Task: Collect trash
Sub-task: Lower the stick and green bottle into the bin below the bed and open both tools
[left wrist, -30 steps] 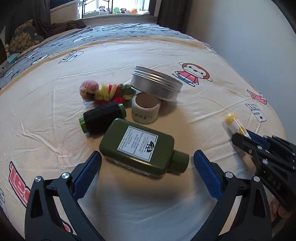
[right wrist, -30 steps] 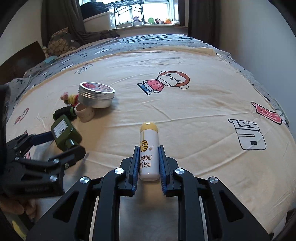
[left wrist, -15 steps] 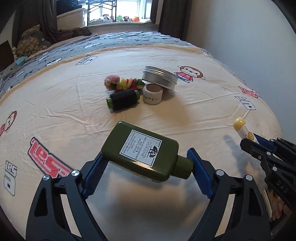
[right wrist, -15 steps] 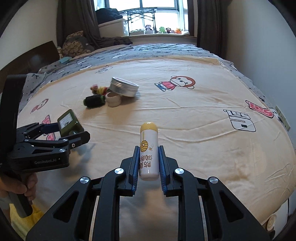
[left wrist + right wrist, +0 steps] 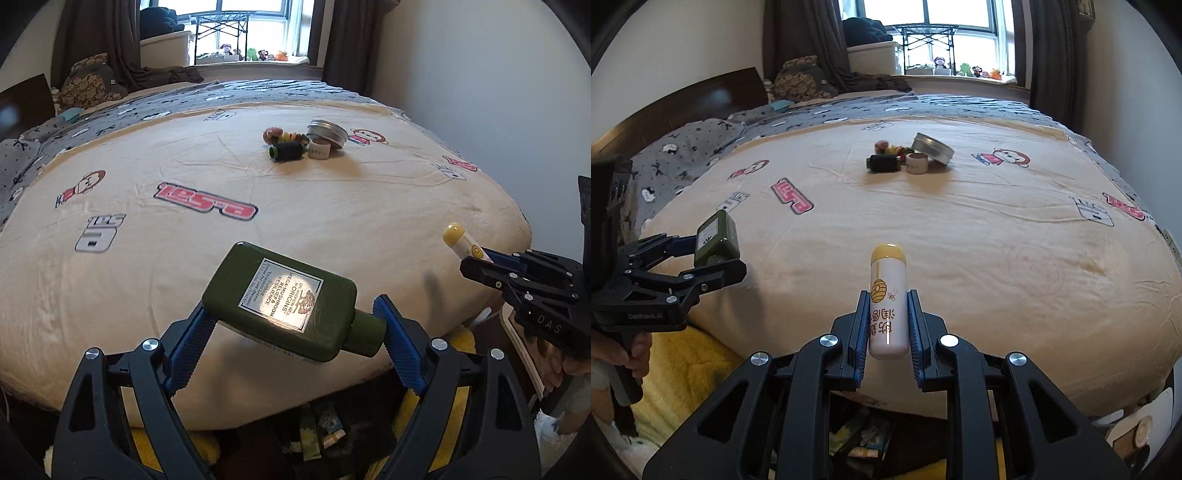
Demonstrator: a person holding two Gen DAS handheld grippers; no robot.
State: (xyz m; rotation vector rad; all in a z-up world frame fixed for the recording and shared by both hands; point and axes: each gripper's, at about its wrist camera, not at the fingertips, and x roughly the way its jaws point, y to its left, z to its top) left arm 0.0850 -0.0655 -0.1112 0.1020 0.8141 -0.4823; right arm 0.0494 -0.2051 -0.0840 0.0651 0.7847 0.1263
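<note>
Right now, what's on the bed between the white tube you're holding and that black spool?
Nothing. In the right wrist view, only bare cream sheet lies between the white tube and the black spool.

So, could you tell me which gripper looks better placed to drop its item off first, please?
Neither clearly. The left gripper holds the green bottle and the right gripper the white tube, both raised at the bed's near edge. No bin is clearly identifiable.
</note>
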